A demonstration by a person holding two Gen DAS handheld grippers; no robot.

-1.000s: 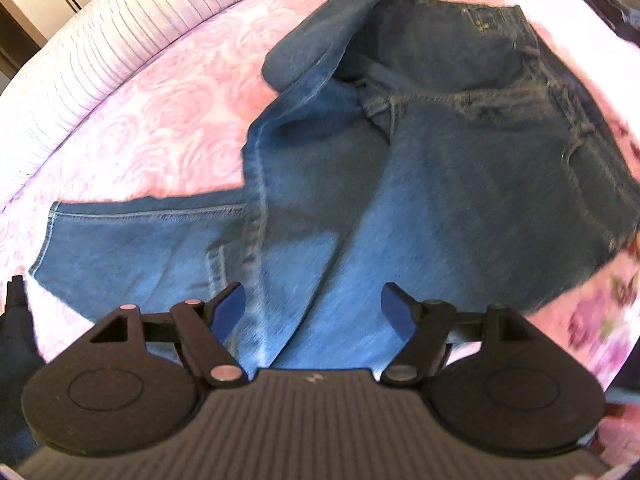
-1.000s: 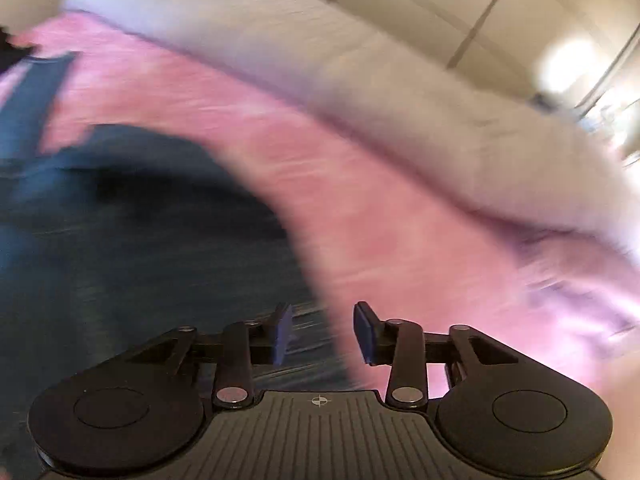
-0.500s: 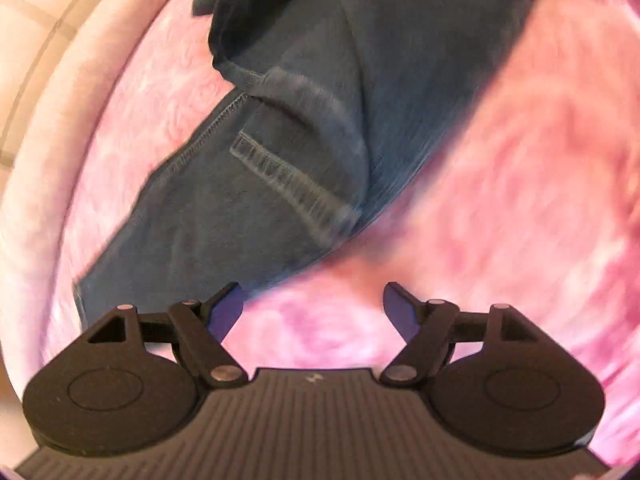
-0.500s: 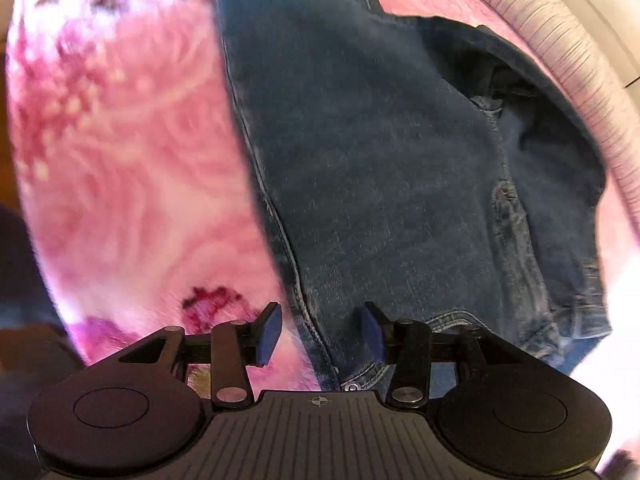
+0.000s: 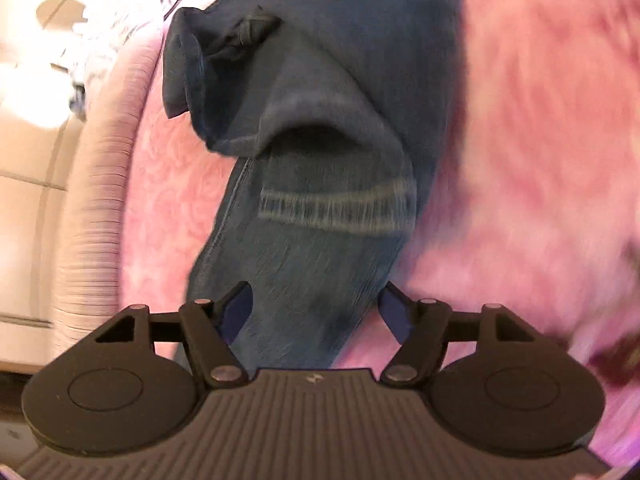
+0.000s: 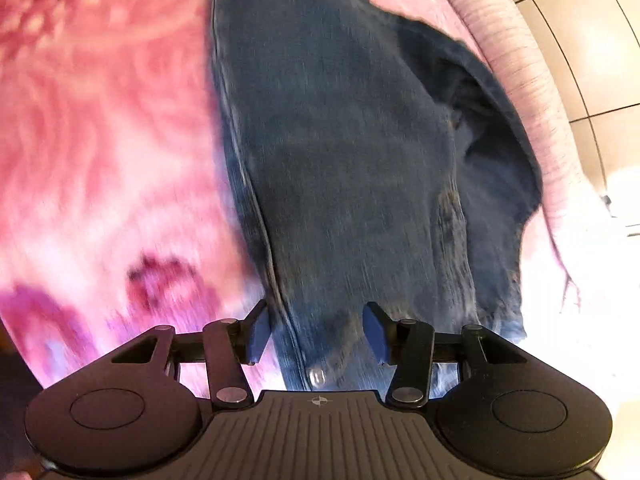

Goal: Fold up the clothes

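A pink flowered bedspread (image 5: 520, 160) is covering the bed under both cameras, with a ribbed pale edge (image 5: 92, 200) curving down the left of the left wrist view and pale cupboard panels (image 6: 580, 60) showing at the upper right of the right wrist view. Compared with half a second ago, the jeans (image 5: 320, 260) are now filling the middle of the left wrist view, where bare bedspread was lying between the fingers before, and a leg is now running down into the gap of the left gripper (image 5: 316, 312). In the right wrist view the jeans (image 6: 340, 140) are sitting closer and larger than before, and the metal button (image 6: 316, 377) is now showing just above the gripper body. Both views are smeared by motion, so the stitching, the folds near the waistband and the flower pattern are hard to make out, and the top of the jeans is being cut off by the frame edge in each view. The left gripper is standing wide open, its blue pads on either side of the leg; whether they are touching the cloth I cannot tell. The right gripper (image 6: 318, 334) is also standing open, somewhat less wide, with the button end of the jeans lying between its pads and nothing being pinched.
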